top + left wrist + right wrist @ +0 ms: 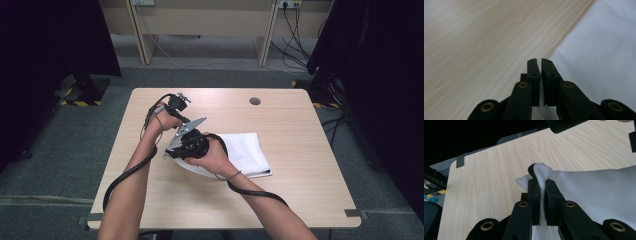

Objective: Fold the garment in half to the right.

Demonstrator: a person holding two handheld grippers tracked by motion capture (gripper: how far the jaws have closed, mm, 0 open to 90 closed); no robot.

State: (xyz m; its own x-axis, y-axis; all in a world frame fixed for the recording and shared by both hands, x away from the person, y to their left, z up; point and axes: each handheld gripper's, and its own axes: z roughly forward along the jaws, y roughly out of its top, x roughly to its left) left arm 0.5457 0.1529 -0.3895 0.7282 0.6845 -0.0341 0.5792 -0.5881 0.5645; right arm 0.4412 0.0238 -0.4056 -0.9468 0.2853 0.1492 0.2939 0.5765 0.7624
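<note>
Probably a lab or office: grey carpet [60, 150], wall sockets [289, 4], trailing cables [295, 47], black curtains [45, 40].

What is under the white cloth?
The white cloth lies on the wooden table; the right tool pinches its corner. Anything beneath the cloth is covered.

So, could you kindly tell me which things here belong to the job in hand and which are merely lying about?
Part of the job:
- white cloth, one corner pinched
- right gripper, shut on that corner
- left gripper, shut at the cloth's edge
- table

Merely about:
- round hole in the tabletop
- cables on the floor
</note>
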